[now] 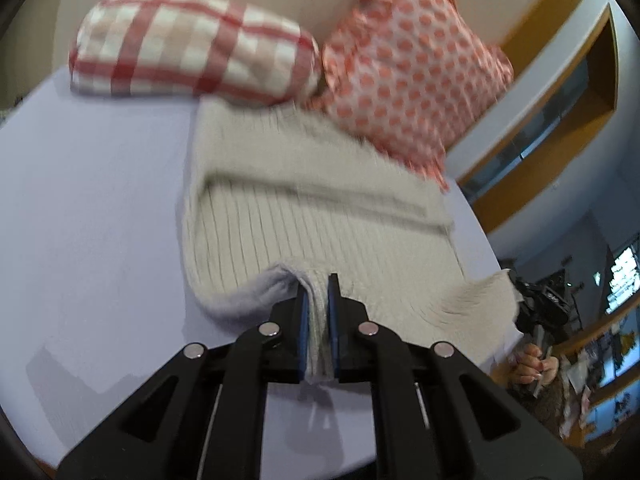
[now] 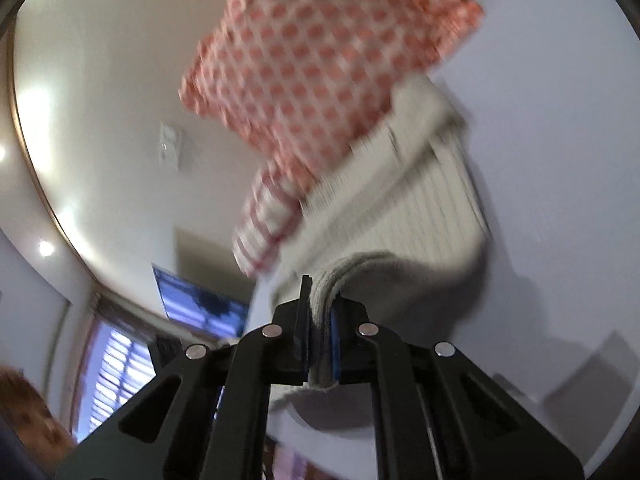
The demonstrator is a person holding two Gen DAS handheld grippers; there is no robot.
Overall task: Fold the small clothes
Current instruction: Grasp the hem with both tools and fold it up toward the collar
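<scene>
Fingers of both grippers are clamped shut on cloth. Left gripper (image 1: 318,300) pinches a bunched edge of a cream ribbed sweater (image 1: 304,208), the knit squeezed between its blue pads (image 1: 305,320). Right gripper (image 2: 320,304) pinches several stacked layers of the same sweater (image 2: 420,216) at another part of its near edge.

Most of the sweater lies on a pale lilac bed (image 1: 92,208), its far end touching a red checked pillow (image 1: 192,44) and a coral dotted pillow (image 1: 408,76). One band, perhaps a sleeve, lies across its middle. Near each gripper the edge is lifted off the sheet. Both views are blurred, the right one heavily.

Judging by the two raised grips, the step is carrying the near edge over the body to fold it. To do this well, both grippers should travel level and together, keeping the edge taut between them, so the fold line comes out straight. Lay the edge down flat, short of the pillows, and only then let go, or the knit may slump and wrinkle.

No brand, label or writing can be read on anything.
</scene>
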